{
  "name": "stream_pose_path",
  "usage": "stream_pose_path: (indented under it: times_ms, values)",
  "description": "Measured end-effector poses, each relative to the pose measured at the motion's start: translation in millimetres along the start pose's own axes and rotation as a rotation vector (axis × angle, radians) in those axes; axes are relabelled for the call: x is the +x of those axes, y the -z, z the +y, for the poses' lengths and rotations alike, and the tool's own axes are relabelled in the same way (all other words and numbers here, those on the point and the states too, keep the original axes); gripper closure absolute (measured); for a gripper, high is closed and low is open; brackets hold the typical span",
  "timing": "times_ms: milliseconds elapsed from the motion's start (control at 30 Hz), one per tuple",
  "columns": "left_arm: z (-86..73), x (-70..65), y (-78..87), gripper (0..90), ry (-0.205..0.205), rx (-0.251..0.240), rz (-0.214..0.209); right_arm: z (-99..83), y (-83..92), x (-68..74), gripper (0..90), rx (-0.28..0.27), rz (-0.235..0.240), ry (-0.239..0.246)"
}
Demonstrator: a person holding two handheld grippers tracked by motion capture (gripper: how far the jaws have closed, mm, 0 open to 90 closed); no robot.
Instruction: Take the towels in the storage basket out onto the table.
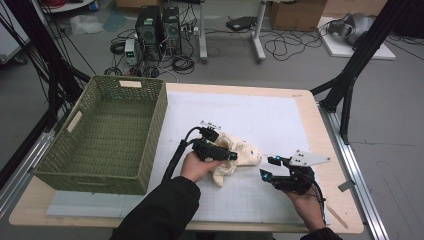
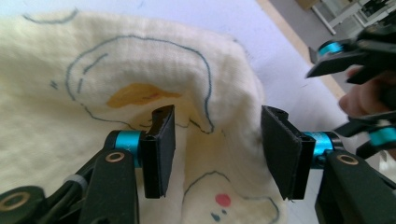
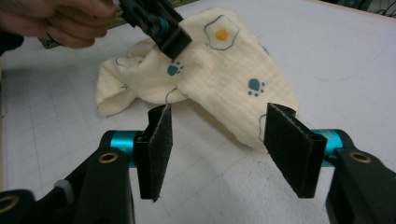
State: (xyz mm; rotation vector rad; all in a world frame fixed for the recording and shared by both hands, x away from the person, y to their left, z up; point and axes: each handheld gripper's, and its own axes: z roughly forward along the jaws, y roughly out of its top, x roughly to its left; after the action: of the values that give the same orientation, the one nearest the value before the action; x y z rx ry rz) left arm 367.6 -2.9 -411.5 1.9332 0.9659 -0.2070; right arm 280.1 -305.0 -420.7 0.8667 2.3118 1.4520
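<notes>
A crumpled cream cloth printed with fried eggs and blue paw marks lies on the white mat at the table's middle. My left gripper hovers right over the cloth, jaws apart, a raised fold of fabric lying between the pads without being pinched. My right gripper sits low at the right of the cloth, open, with bare mat between its jaws. In the right gripper view the left gripper touches down on the cloth's top.
A green woven basket stands empty on the table's left half. The mat ends near the wooden right edge. Beyond the table, computer towers and cables lie on the floor.
</notes>
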Motion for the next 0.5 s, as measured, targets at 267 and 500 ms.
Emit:
stream_pose_path:
  times_ms: [267,500]
  values:
    - [-11.0,-4.1,26.2,44.5,-0.04,-0.055,0.03,0.6,-12.6,-3.5,49.8,0.04,0.014,0.019]
    - [-31.6,-1.6,43.6,45.4,-0.057,-0.086,0.101,5.2,-25.1,-10.3,50.6,0.066,0.006,0.013]
